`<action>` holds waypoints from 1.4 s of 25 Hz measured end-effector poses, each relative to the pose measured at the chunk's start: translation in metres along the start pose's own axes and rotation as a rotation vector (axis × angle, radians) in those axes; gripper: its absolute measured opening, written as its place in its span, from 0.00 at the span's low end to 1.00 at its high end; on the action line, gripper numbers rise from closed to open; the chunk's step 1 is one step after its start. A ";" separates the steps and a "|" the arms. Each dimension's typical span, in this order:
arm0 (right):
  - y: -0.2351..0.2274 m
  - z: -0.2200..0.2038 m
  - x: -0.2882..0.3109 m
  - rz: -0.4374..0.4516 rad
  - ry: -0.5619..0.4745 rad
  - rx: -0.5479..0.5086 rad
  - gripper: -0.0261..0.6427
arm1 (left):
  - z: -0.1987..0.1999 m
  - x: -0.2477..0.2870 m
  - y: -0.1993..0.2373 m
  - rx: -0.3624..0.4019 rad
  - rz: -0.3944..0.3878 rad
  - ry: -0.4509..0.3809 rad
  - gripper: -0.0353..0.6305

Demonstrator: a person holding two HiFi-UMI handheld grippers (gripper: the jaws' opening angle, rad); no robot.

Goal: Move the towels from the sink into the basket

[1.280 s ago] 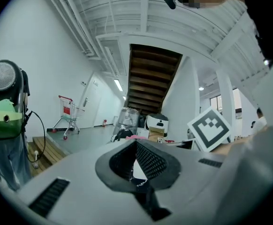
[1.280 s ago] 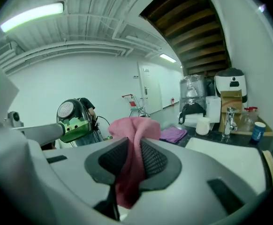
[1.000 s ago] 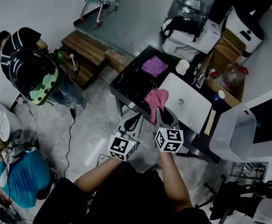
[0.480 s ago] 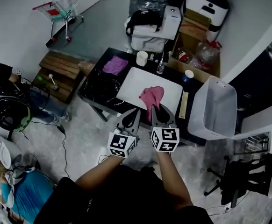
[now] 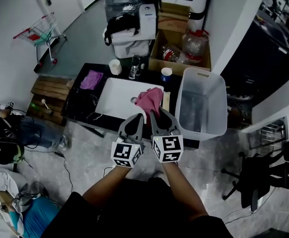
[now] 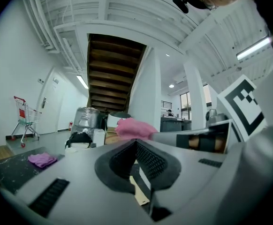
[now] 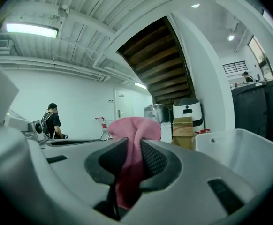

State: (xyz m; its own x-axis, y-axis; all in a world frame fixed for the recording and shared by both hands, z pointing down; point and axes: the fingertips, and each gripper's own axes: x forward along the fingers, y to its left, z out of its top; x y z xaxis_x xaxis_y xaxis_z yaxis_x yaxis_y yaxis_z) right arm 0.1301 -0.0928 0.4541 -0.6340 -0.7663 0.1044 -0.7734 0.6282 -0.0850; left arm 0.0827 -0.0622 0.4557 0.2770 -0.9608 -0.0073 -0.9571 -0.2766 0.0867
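While R gripper (image 7: 132, 149) grips pink towel (image 5: 148, 99), cup (image 5: 167, 75) & bottle (image 5: 134, 66) sit beyond sink (image 5: 115, 97).

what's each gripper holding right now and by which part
The right hand-held gripper pinches the pink towel by a bunched fold, with cloth sticking out past its tips. The left hand-held gripper holds nothing.

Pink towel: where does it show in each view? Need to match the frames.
Head view: pink towel at centre, held in the right gripper, overlapping the sink's right end.
Left gripper view: centre, just above that gripper's jaws.
Right gripper view: centre, pinched between the jaws.
Shared landmark: red shopping cart, left of the towel in all three.
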 end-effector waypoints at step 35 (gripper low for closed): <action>-0.204 -0.009 -0.032 -0.530 0.132 0.056 0.19 | -0.008 0.160 -0.095 -0.036 -0.374 -0.004 0.06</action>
State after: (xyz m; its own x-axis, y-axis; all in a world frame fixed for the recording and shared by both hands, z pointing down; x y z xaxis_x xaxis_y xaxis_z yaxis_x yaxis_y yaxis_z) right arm 0.3084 -0.1953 0.4769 -0.1547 -0.9503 0.2700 -0.9880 0.1497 -0.0391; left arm 0.2184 -0.1894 0.4545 0.6066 -0.7935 -0.0491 -0.7861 -0.6078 0.1119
